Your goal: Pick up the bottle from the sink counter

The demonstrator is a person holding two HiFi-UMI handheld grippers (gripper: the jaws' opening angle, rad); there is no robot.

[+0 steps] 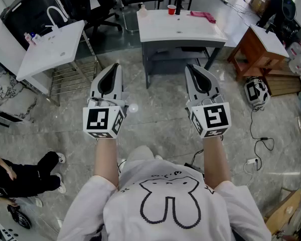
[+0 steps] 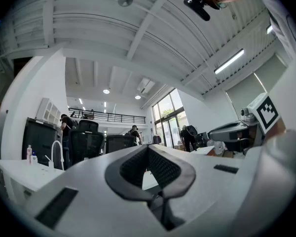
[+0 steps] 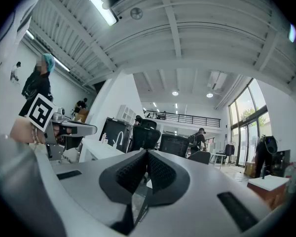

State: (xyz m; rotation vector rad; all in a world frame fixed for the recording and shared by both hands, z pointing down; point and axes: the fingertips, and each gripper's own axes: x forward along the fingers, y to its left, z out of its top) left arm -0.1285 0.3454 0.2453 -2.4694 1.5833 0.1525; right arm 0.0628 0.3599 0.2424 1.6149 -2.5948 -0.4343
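A white sink counter [image 1: 190, 31] stands ahead at the top centre of the head view. On it are a pale bottle [image 1: 142, 10], a red cup [image 1: 171, 9] and a pink cloth [image 1: 203, 17]. A second white counter [image 1: 55, 49] with a curved faucet [image 1: 55, 15] and small bottles [image 1: 29, 37] stands at the left; the small bottles [image 2: 29, 153] show small in the left gripper view. My left gripper [image 1: 116, 66] and right gripper [image 1: 189, 67] are held side by side over the floor, well short of both counters. Both are shut with nothing in them.
A wooden desk [image 1: 256, 49] stands at the right, with a white device [image 1: 256, 92] and cables [image 1: 258, 134] on the floor beside it. A metal rack [image 1: 72, 77] sits under the left counter. A seated person [image 1: 20, 177] is at the lower left. Office chairs [image 1: 100, 6] line the back.
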